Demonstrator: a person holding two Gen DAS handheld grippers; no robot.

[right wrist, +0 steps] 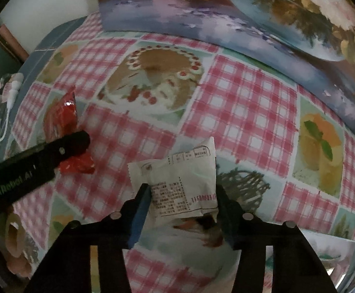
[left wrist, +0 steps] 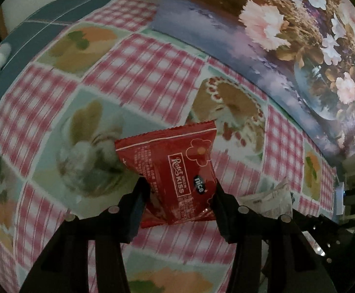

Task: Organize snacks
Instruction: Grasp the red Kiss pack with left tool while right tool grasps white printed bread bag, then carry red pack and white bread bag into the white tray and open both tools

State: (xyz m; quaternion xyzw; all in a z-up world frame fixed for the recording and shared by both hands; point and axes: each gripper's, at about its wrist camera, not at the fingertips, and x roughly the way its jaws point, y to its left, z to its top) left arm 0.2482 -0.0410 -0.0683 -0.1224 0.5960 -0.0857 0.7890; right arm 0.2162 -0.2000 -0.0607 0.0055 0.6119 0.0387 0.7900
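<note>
left tool (left wrist: pixel 179 190): angled steeply down, clamped on red snack packet (left wrist: pixel 172 171) | right tool (right wrist: pixel 182 195): angled steeply down, gripping white packet (right wrist: pixel 177 183)

- We see both views dim and murky, with muted colours and no clear light source.
- Fisheye bending curves the checked cloth (left wrist: pixel 153 73) and darkens the corners to black.
- The cloth smears with motion blur, worst in our left view.
- A small glare spot sits on the red wrapper (right wrist: pixel 67 103); the floral picture (right wrist: pixel 250 12) looks soft.
</note>
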